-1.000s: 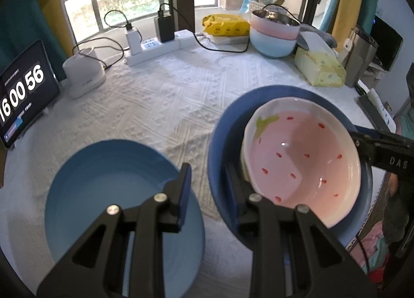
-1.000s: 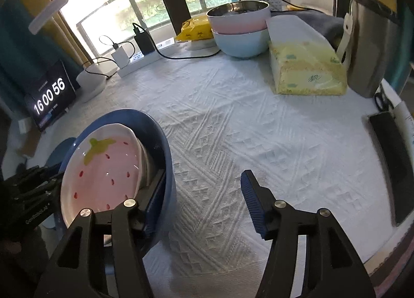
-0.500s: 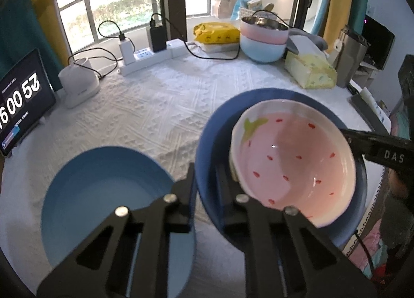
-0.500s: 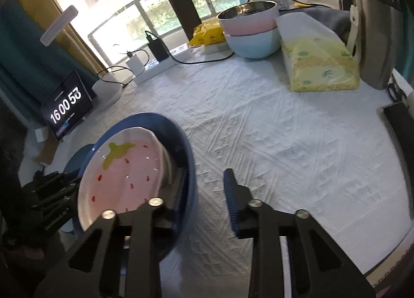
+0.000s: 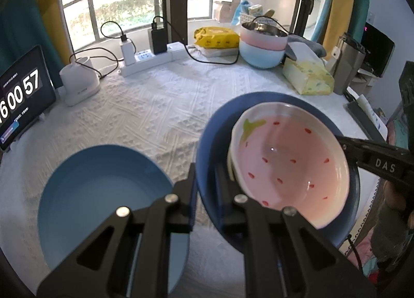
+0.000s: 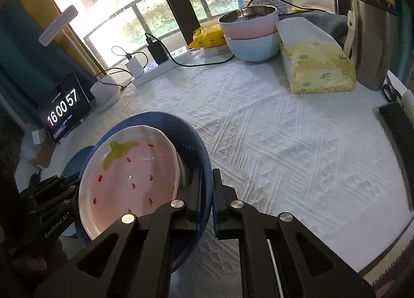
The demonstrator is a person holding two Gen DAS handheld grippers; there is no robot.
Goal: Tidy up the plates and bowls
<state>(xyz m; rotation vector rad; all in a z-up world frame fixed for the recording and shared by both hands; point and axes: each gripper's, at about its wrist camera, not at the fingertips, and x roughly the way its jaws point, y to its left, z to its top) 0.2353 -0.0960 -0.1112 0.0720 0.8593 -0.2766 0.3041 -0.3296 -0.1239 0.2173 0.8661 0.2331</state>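
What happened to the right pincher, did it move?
Yes. The right gripper has just been closing: its outer finger swung left, off the white tablecloth, onto the rim of the dark blue bowl, which it now pinches.

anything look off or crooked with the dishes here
Nothing spilled or broken. The strawberry bowl sits off-centre in the dark blue bowl, leaning toward one side. Both tools, left and right, have just closed on opposite rims of the blue bowl. The light blue plate lies flat.
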